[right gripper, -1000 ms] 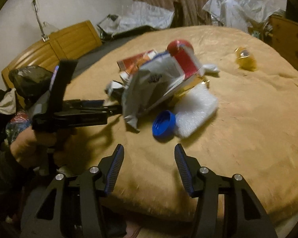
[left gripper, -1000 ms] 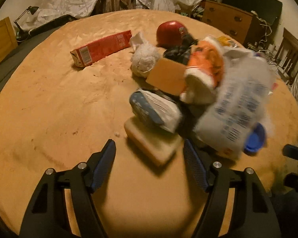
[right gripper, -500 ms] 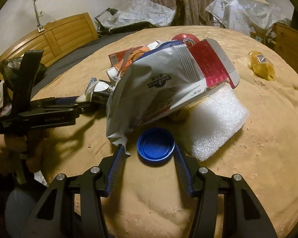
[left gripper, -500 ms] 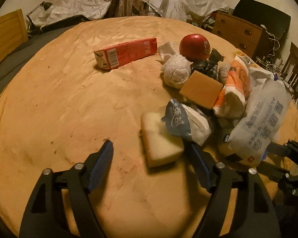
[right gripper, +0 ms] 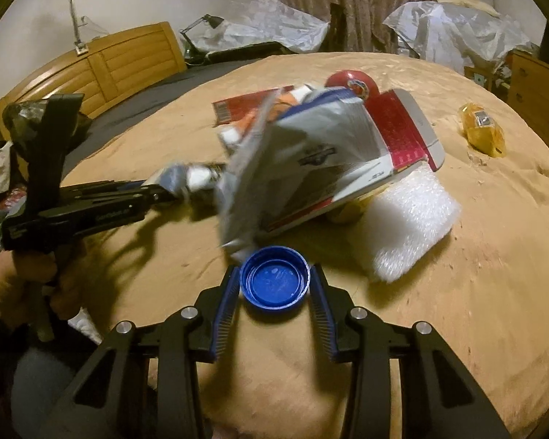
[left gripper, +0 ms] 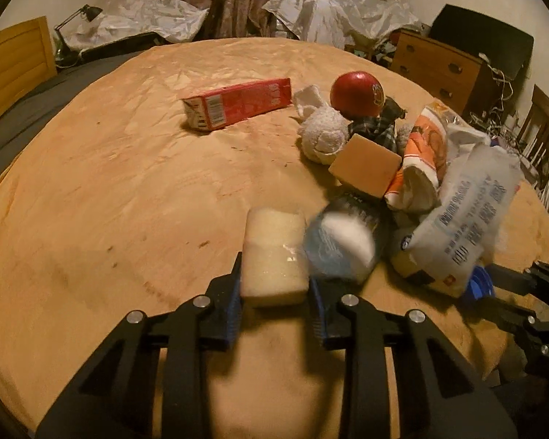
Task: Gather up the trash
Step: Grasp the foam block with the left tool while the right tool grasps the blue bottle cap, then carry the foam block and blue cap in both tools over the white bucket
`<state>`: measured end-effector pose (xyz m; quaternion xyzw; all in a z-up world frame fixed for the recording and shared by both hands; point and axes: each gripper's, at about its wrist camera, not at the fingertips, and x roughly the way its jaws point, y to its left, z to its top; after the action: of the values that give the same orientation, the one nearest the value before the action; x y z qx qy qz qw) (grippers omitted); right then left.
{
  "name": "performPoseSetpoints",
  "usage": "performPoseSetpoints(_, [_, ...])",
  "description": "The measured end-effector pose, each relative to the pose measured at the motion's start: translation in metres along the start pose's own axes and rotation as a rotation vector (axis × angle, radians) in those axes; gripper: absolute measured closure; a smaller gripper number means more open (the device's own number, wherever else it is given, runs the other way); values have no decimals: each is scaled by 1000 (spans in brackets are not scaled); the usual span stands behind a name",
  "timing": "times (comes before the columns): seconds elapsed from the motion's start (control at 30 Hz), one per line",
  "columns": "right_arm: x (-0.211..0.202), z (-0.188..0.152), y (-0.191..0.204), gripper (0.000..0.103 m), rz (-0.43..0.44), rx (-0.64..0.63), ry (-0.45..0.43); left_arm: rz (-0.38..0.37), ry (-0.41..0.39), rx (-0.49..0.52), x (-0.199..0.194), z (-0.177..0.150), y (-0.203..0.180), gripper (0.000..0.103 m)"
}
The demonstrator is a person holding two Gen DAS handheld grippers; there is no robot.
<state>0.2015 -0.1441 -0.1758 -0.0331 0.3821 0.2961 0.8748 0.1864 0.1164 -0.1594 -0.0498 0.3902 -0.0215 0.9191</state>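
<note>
A pale foam sponge [left gripper: 274, 237] lies on the tan-covered round table [left gripper: 91, 201], at the near edge of a trash pile. My left gripper [left gripper: 275, 274] is closing, and its blue pads press on the sponge's two long sides. In the right wrist view, a blue plastic lid [right gripper: 274, 285] lies open side up. My right gripper [right gripper: 275, 269] is closing too, with its pads against the lid's rim on both sides. A blurred blue-and-white crumpled packet [left gripper: 340, 245] sits right beside the sponge.
The pile holds a red carton [left gripper: 238, 104], a red ball [left gripper: 357, 93], a white fluffy ball [left gripper: 324, 133], a tan box [left gripper: 366, 164], an orange wrapper [left gripper: 421, 153] and a printed white bag [left gripper: 468, 219]. White bubble wrap [right gripper: 410, 226] and a yellow packet [right gripper: 481, 133] lie further right.
Both grippers moved in toward the pile and their jaws narrowed: the left onto the sponge, the right onto the blue lid. The crumpled packet and white bag shifted.
</note>
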Motion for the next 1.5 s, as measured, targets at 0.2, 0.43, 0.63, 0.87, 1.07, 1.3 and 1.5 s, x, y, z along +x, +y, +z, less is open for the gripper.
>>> performPoseSetpoints(0.2, [-53, -11, 22, 62, 1, -21, -85, 40, -60, -18, -40, -8, 0, 74])
performPoseSetpoints(0.43, [-137, 5, 34, 62, -120, -50, -304, 18, -244, 25, -126, 5, -53, 74])
performPoseSetpoints(0.63, [-197, 17, 31, 62, -217, -46, -448, 38, -391, 33, -179, 15, -94, 74])
performPoseSetpoints(0.87, [-233, 21, 27, 62, -265, -21, -507, 100, -482, 42, -200, 18, -123, 74])
performPoseSetpoints(1.07, [-247, 21, 29, 62, -270, -28, -518, 98, -480, 57, -202, 15, -132, 74])
performPoseSetpoints(1.3, [-259, 21, 30, 62, -284, -24, -520, 80, -483, 72, -204, 18, -137, 74])
performPoseSetpoints(1.5, [-289, 10, 11, 62, -323, 0, -527, 34, -487, 103, -204, 23, -160, 74])
